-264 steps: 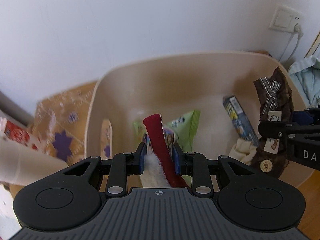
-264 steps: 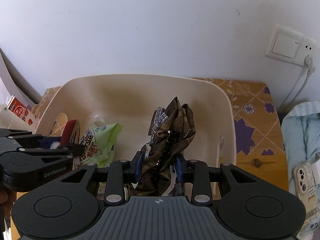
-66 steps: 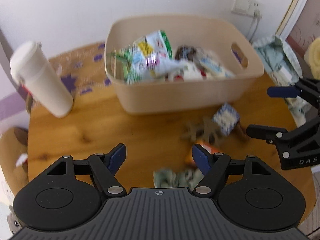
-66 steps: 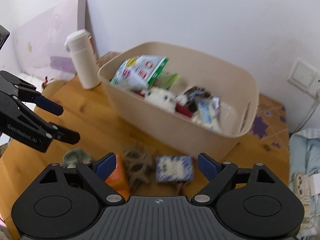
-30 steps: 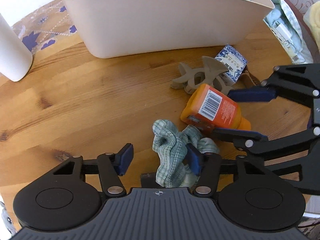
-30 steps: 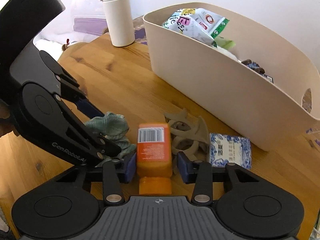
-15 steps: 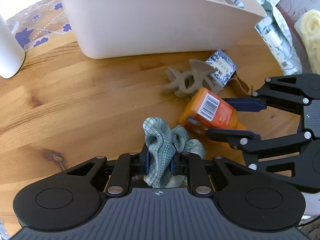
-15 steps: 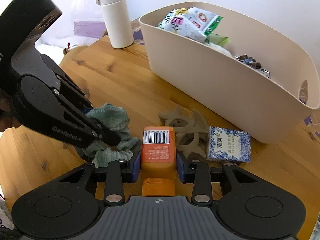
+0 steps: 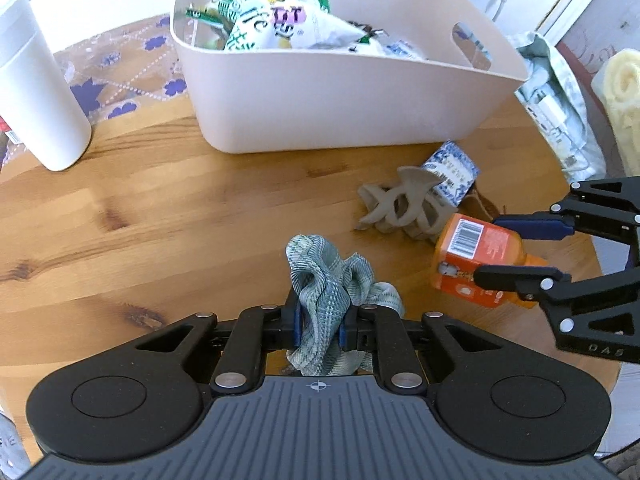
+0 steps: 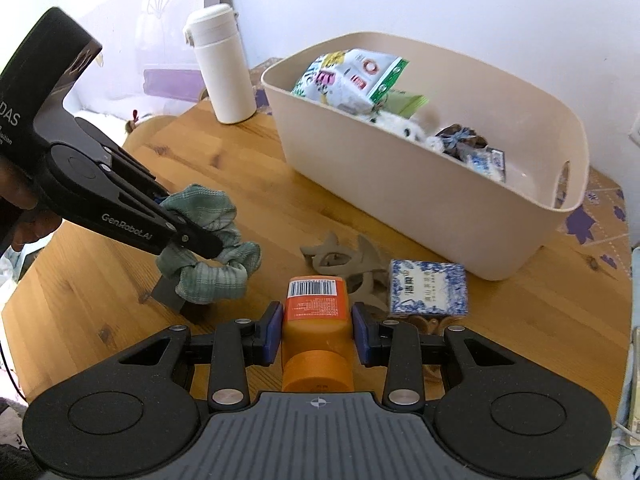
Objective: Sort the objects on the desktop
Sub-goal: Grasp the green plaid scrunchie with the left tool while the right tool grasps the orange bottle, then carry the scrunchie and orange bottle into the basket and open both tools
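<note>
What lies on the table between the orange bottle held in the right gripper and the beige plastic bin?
In the right wrist view, a taupe claw hair clip and a blue-and-white patterned box lie between the orange bottle and the beige plastic bin.

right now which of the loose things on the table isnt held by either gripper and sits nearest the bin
The blue-and-white box, lying closest to the bin; the hair claw sits farther out.

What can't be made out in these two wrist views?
- Beige plastic bin: its lower contents are hidden by its near wall, both views.
- Orange plastic bottle: front label faces away; small print unreadable.
- Small brown item: mostly hidden behind the blue-and-white patterned box, left view.
- Green checked scrunchie: its underside is hidden by the left gripper.
</note>
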{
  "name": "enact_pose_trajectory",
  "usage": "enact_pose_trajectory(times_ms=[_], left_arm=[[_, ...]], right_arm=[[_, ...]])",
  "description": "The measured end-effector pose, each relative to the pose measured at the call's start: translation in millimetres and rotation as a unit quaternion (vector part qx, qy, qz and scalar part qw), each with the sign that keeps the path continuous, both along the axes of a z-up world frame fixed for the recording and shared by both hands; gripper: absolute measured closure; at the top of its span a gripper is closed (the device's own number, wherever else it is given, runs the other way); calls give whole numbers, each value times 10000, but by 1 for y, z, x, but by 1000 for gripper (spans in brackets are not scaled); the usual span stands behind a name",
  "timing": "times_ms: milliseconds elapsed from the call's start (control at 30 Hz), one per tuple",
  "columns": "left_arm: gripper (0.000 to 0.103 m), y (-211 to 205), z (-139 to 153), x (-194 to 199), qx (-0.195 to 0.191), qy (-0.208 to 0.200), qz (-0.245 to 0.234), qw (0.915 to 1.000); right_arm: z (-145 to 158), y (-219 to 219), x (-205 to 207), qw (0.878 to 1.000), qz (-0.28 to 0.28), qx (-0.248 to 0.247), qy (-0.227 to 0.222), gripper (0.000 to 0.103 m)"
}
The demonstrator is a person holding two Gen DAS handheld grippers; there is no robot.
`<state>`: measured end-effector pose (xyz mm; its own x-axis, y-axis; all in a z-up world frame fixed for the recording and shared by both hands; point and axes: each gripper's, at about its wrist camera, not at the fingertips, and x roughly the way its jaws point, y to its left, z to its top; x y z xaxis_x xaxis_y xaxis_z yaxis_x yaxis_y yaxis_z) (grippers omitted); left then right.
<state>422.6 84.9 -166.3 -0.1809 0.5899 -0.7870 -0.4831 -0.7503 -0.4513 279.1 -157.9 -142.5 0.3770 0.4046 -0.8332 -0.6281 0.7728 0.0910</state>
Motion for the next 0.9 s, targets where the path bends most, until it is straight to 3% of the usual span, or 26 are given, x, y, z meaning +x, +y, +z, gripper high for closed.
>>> enact_pose_trajectory(times_ms=[367,900], left_arm=[[88,-17,25,-1,352,72,419,9985],[88,-47,97,-54,752,864,1261,9854]], right_arm=[[40,-26,3,9996,-33,46,-285,68],[104,-41,56,9940,-176,184,-1068,68]])
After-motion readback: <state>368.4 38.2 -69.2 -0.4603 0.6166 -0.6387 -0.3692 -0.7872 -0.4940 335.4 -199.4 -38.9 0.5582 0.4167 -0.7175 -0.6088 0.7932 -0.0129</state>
